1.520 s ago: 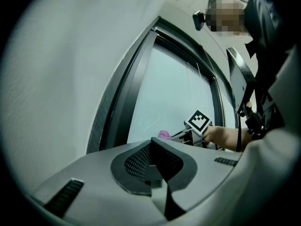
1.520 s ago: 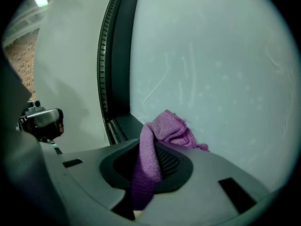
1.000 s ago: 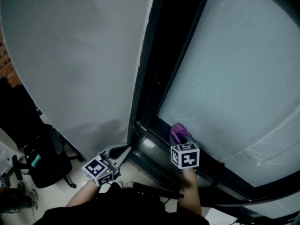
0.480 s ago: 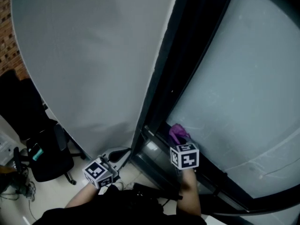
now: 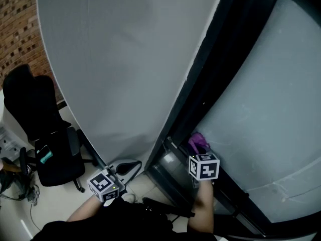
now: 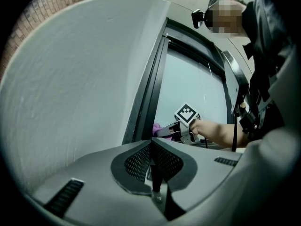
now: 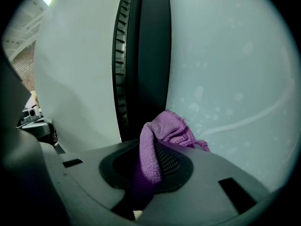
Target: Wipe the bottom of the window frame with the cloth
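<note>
The right gripper [image 7: 151,147] is shut tight on a purple cloth [image 7: 164,128]. The cloth runs down between the jaws, and a bunch of it sticks out past their tips. That bunch sits low at the corner of the window. It is just beside the dark upright bar of the frame [image 7: 146,55] and right by the glass [image 7: 225,69]. In the head view the cloth is down where the glass meets the bottom of the frame.

The left gripper [image 6: 153,147] has its jaws pressed together with nothing in them. It is held low and to the left, apart from the frame, and it points toward the window.

The glass is pale and spotty. A big grey wall [image 5: 125,59] stands left of the frame. Farther left are a brick wall [image 5: 20,24], a black chair [image 5: 50,154] and a light floor [image 5: 60,205].
</note>
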A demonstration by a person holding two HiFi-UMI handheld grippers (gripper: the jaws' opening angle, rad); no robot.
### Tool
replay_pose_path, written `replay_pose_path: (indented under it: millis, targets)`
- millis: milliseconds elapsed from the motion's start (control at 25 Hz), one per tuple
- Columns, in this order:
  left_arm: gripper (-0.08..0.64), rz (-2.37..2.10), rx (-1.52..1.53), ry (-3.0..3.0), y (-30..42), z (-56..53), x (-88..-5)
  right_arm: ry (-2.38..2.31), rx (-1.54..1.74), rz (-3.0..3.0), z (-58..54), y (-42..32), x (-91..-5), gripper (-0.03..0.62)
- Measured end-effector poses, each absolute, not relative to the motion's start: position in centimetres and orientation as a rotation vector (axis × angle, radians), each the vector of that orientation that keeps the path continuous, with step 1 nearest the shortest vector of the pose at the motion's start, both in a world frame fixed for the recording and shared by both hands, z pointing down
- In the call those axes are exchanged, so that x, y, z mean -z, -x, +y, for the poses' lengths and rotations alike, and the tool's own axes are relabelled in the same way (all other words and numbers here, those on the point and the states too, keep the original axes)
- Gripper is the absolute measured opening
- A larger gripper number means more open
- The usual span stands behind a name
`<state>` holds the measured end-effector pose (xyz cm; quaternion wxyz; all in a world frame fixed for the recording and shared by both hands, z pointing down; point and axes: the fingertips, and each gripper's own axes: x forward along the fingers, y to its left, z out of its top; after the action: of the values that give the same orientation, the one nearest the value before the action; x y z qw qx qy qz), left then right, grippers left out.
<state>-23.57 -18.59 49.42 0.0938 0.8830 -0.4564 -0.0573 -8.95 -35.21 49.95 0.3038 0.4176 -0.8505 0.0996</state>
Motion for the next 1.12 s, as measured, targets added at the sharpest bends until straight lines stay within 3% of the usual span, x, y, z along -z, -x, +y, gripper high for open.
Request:
replay_pose_path:
  millis: [760,1120]
  targets:
    - [-0.008,-1.299,0.123,-2.717,25.2,-14.7,-48.5,-1.160,-0.229,-2.282,-33.9,11.5,-49.4,0.069]
    - [-0.008,-1.394,0.197,-2.673,23.6,-13.0,-48.4,-0.947,-0.260,-2.362,-29.1,12.2,-51.2,0.068]
